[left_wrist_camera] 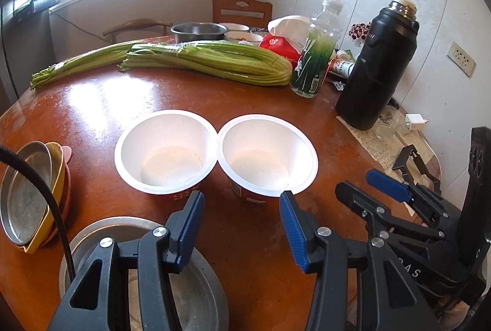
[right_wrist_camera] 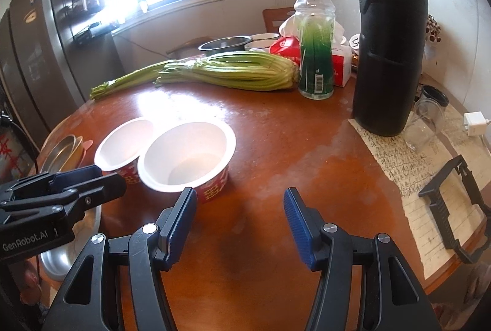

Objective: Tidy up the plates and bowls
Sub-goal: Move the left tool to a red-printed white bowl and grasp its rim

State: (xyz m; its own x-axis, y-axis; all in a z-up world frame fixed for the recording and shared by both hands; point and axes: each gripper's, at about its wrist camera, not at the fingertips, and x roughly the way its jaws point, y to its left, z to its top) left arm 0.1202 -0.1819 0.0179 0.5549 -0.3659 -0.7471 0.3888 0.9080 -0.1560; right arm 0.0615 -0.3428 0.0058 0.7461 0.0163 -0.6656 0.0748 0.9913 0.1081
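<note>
left wrist | left gripper point(left_wrist_camera: 242, 226) empty | two bowls point(left_wrist_camera: 165, 151) touching

two bowls point(left_wrist_camera: 214, 153) side by side mid table point(left_wrist_camera: 92, 103), celery point(left_wrist_camera: 211, 60) behind, plate stack point(left_wrist_camera: 30, 192) left.

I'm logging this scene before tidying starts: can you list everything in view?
white paper bowls: two, red outside, rims touching, table centre
metal plates: two, one atop yellow and pink dishes at the left edge, one under the left gripper
celery bunches: two, green, far side
clear plastic bottle: one, green label
black flask: one, right
left gripper: blue pads, open, empty
right gripper: blue pads, open, empty
</note>
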